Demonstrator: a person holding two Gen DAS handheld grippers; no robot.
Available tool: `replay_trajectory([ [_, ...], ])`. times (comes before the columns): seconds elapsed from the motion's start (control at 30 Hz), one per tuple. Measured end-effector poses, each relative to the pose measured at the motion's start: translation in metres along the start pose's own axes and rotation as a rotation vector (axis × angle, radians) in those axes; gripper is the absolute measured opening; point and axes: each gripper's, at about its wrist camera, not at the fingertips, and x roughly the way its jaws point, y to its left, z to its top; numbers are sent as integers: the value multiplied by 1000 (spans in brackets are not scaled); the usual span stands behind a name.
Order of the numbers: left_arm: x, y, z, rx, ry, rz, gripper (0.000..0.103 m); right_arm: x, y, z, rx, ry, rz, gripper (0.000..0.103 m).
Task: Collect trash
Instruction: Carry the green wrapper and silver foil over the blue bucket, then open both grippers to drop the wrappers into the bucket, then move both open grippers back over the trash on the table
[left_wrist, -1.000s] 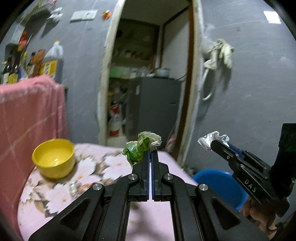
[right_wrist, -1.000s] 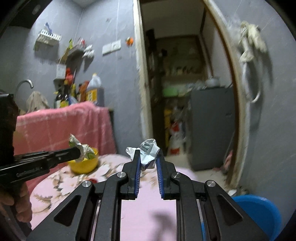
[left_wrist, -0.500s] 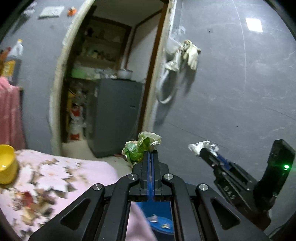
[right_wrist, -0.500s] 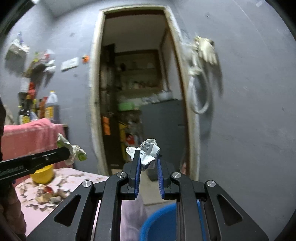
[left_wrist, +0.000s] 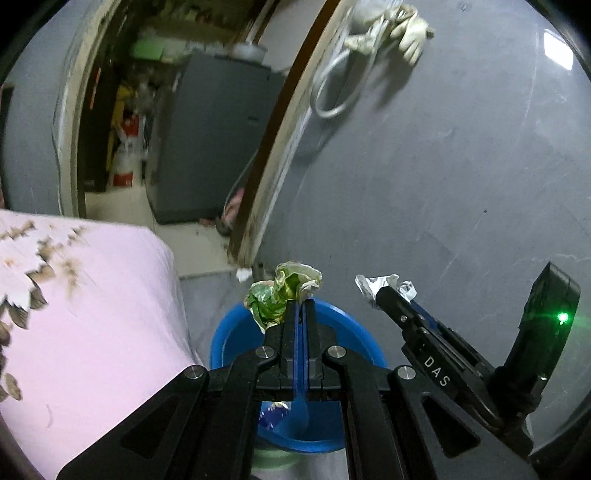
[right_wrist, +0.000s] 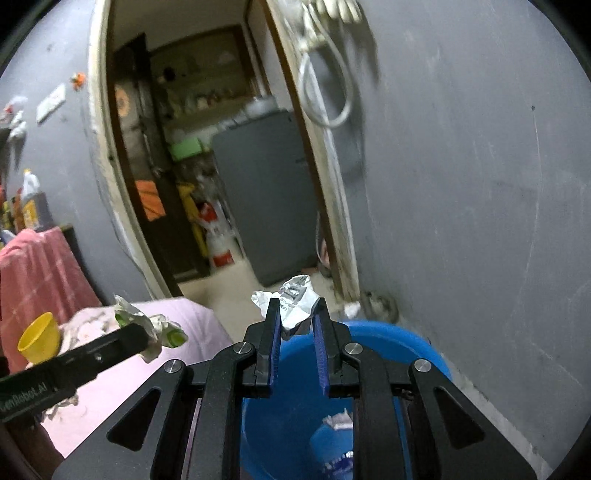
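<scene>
Item: trash drop, both hands
- Left gripper (left_wrist: 300, 304): jaws clamped on green crumpled wrapper (left_wrist: 282, 293), at 12 o'clock over blue bin (left_wrist: 364, 338)
- Right gripper (right_wrist: 297, 321): jaws opening, white crumpled wrapper (right_wrist: 293, 304) between the pads and, by the look, held
- Blue bin: now directly beneath both tools; a second ago the pink flowered tablecloth (left_wrist: 92, 314) and yellow bowl (right_wrist: 38, 338) filled the near view; bowl now at 9 o'clock
- Bin contents: scraps at bottom
- Reading: carry done; release probably next
- Beyond: doorway, grey cabinet (right_wrist: 266, 195) at 12 o'clock
</scene>
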Motion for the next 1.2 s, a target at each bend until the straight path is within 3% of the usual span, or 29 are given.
replay_trajectory([
  [0.13,20,6,-8,-37,51,-5,0,7,-6,-4,22,53,-26,31],
  [0.23,28,6,-12,-25,85,-5,1,9,-9,-3,35,72,-34,31],
  [0.37,33,7,-17,-15,104,-9,2,11,-13,-3,50,87,-45,39],
  [0.57,29,11,-19,-13,97,-2,13,11,-13,2,58,71,-50,49],
  [0.8,-5,18,-17,-4,6,75,33,9,-3,5,46,36,-36,54],
  [0.93,-37,30,-12,6,-77,166,54,2,10,7,34,-14,-9,81],
  [0.97,-48,34,-11,8,-118,200,58,1,12,8,33,-25,-4,82],
  [1.03,-66,41,-10,6,-179,256,79,-4,20,10,29,-52,18,84],
  [1.1,-86,48,-12,2,-235,322,94,-10,29,11,31,-80,50,88],
  [1.2,-118,63,-17,-5,-314,417,97,-21,43,10,29,-138,115,103],
])
